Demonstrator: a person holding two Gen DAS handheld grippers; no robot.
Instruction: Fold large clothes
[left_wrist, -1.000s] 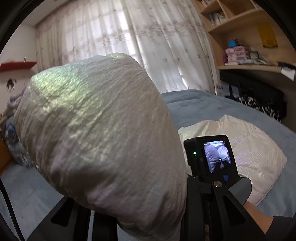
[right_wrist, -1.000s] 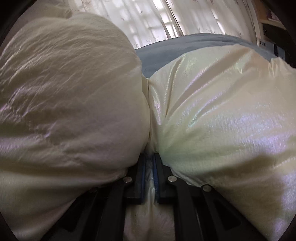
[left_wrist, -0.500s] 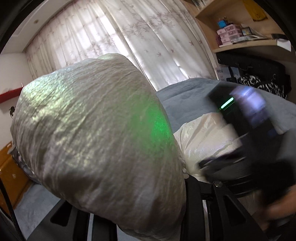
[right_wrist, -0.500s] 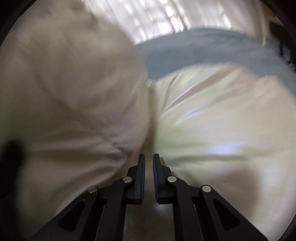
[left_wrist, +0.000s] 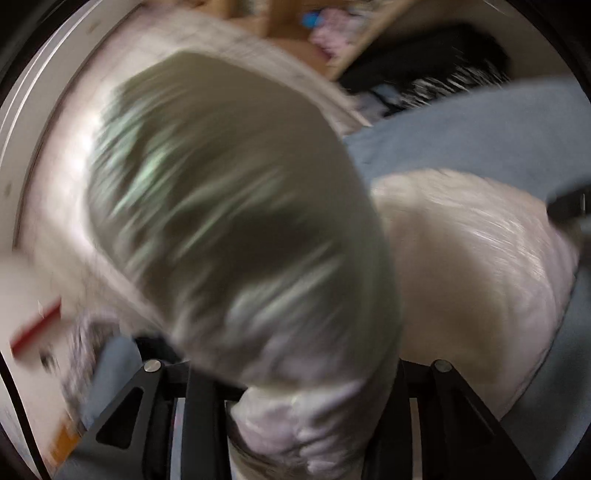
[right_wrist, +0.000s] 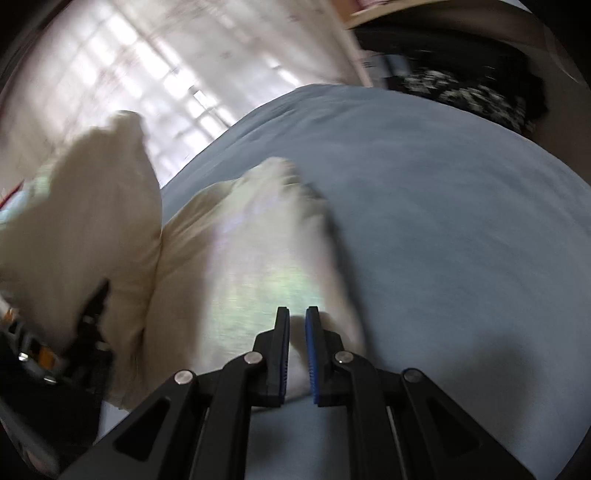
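On the bed: the blue-grey bed cover (right_wrist: 424, 221) carries a shiny cream padded jacket (right_wrist: 251, 251), whose body lies flat just ahead of the right gripper (right_wrist: 297, 350).
Left gripper (left_wrist: 295, 417): a puffy fold of the jacket (left_wrist: 236, 206) bulges up between its fingers and fills most of the left wrist view; the fingers are spreading at this moment with the cloth still bunched between them, though blur and the cloth itself hide whether the pads still press on it.
Right gripper fingers (right_wrist: 282, 354): pressed nearly together, with only a thin gap and nothing caught in it; the blue pads stand clear above the jacket's near edge.
Change, right view: a second ago the jacket was pinched between these fingers and filled the frame; now the cloth is released and lies lower, and much bare bed cover shows.
Change, left view: the room has rolled; the shelf (left_wrist: 332, 33) now sits at the top edge, and the right gripper's screen seen earlier is gone.
Background: a pale curtain (right_wrist: 129, 66) hangs behind the bed.
Sharpness: both views are smeared.
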